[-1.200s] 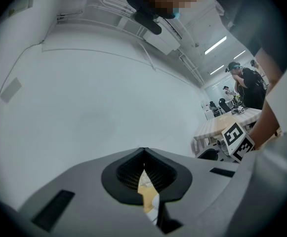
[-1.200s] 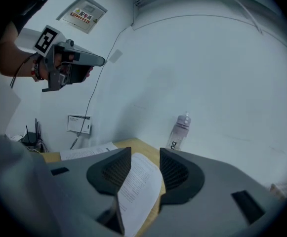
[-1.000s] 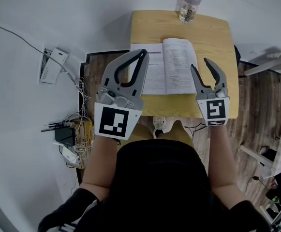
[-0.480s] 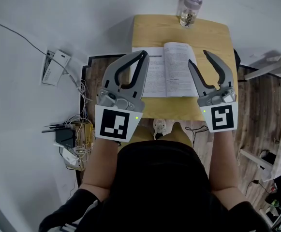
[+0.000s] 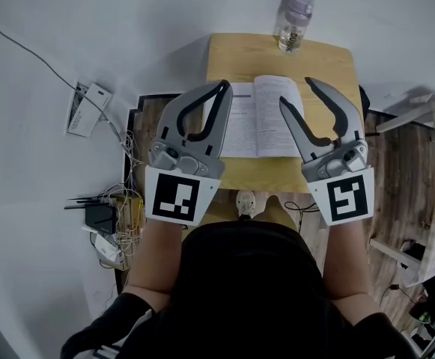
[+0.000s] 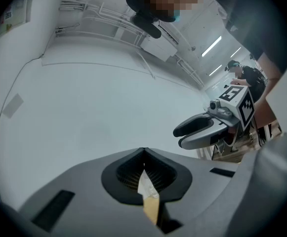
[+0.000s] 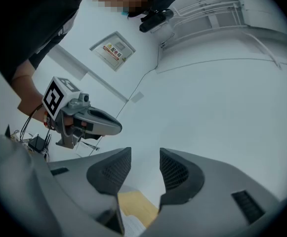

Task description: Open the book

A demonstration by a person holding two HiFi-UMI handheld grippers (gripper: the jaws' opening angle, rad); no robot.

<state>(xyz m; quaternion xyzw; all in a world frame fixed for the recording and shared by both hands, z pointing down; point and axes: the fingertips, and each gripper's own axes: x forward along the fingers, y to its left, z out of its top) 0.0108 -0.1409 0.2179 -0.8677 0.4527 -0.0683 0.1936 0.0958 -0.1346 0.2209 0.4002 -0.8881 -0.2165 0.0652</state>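
Wooden table [image 5: 329, 58]: small, standing against a pale wall, seen steeply from above.

Book [image 5: 258, 118]: lies open and flat in the middle of the table, 2 printed pages up, spine running away from the person.

Left gripper [image 5: 223, 87]: held above the near left part of the table. Jaw tips meet, nothing between them.

Right gripper [image 5: 298, 94]: held above the book's right page, not touching it. Jaws stand wide apart and empty; its own view shows only wall, table and a page edge through the gap.

Bottle [image 5: 295, 21]: clear, pale cap, upright at the table's far edge, just beyond the book.

Black router [image 5: 101, 214]: with tangled cables, on the floor at left.
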